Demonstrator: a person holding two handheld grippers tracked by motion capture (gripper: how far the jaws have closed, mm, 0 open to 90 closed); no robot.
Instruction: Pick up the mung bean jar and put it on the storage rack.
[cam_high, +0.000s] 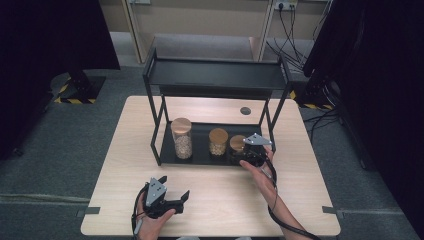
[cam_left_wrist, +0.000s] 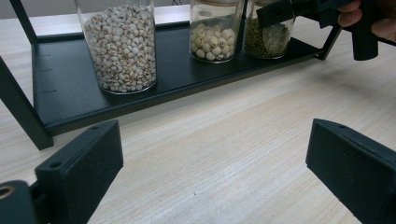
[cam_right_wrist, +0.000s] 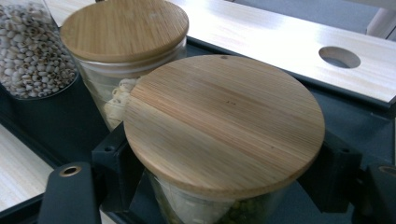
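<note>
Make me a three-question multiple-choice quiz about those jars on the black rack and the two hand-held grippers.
1. Where do the jars stand?
A. rack's lower shelf
B. rack's top shelf
C. bare table

2. How many jars have wooden lids?
A. one
B. three
C. five

3. What is the right hand-held gripper doing?
A. lying open on the table
B. clamping the green-bean jar
C. lifting a lid

Answers: 1 A, all stand on the lower shelf. 2 B, tall jar, middle jar and green-bean jar. 3 B, the right hand-held gripper has its jaws against that jar's sides.
</note>
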